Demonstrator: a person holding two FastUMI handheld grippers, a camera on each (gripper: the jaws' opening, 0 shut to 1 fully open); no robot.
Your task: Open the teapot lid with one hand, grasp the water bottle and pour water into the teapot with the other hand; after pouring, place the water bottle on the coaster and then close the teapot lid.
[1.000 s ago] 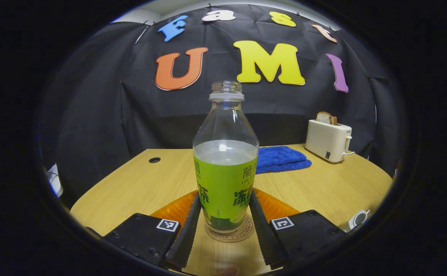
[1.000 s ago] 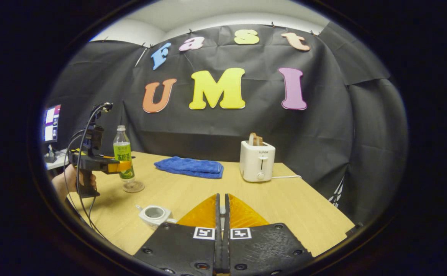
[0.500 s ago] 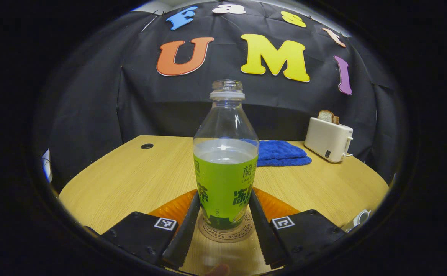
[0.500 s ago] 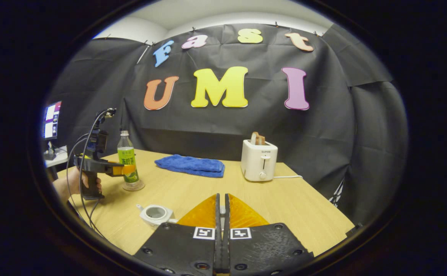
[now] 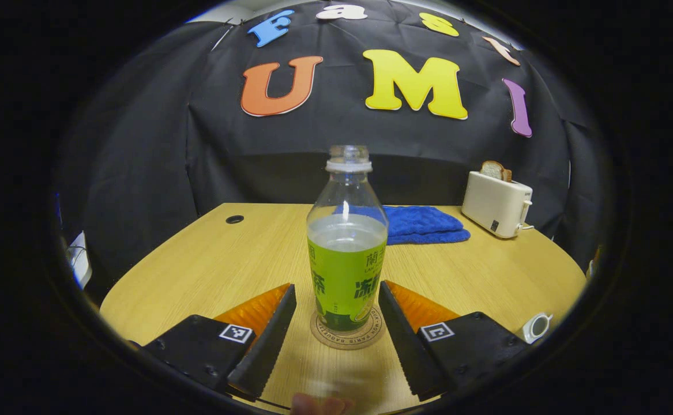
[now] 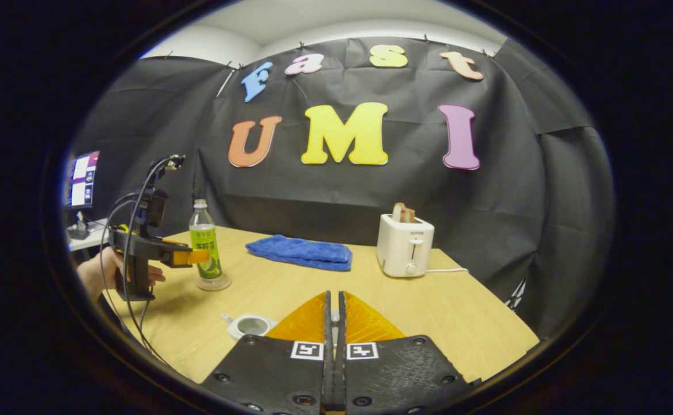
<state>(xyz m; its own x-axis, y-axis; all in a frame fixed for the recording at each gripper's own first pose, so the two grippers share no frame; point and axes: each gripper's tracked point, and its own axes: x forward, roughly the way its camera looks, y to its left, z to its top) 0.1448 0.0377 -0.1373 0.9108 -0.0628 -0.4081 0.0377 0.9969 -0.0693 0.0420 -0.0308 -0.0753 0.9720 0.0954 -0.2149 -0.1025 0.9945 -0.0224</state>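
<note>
Bottle stands upright on its coaster at the centre of my left gripper view, between the spread fingers of my left gripper, neither touching it. My right gripper is closed on nothing, low centre, teapot just left.

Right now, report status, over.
Left gripper open, off clear green-labelled water bottle standing on round coaster. Right gripper shut. White teapot lidless.

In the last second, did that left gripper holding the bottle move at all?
Yes. The left gripper has opened and drawn back from the water bottle, which stands free on the coaster; its fingers no longer touch it.
</note>
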